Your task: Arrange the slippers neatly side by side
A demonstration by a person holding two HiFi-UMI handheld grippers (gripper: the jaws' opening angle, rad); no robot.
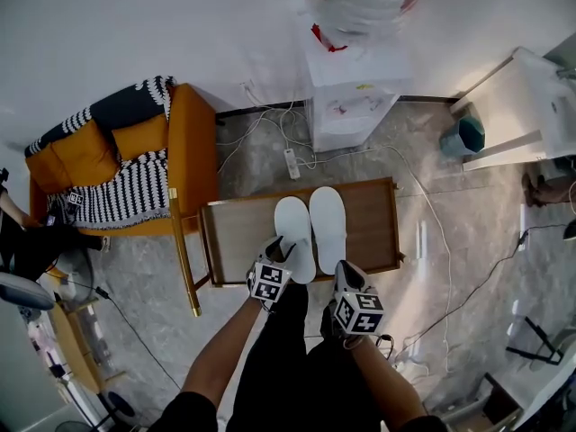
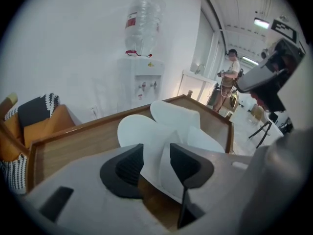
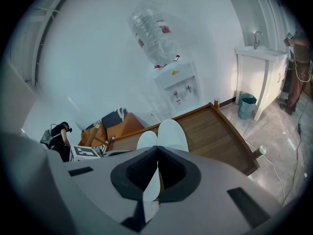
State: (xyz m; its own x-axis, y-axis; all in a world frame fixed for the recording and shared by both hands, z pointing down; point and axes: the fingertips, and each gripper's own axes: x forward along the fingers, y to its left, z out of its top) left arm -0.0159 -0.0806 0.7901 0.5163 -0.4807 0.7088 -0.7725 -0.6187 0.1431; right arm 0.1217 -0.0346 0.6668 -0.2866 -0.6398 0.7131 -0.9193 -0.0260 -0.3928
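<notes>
We open on the left gripper (image 2: 156, 155): its jaws stand spread, and the raised heel edge of the left slipper (image 1: 293, 232) sits up in the gap between them, with daylight showing on the left pad's side, so nothing is clamped there. Over to the right gripper (image 3: 156, 153): its jaws are pressed together at the tips, and a thin white strip of the right slipper (image 1: 328, 228) is caught between the pads, pinched at the heel end. From the head view we see both grippers low at the near edge of the wooden table (image 1: 378, 232), each at the heel of its own slipper, marker cubes turned up toward us. The two white slippers lie on the tabletop side by side, toes pointing away from us, their inner edges touching along most of their length; the right one reaches a little farther toward the far rim. Beyond the table a white power strip (image 1: 292, 163) lies on the grey floor among loose cables, and behind it a water dispenser (image 1: 346, 106) stands against the wall. To the left, just beside the table, we have an orange armchair (image 1: 135, 138) with a black-and-white throw, and off to the right a teal bin (image 1: 463, 136) sits beside a white cabinet.
</notes>
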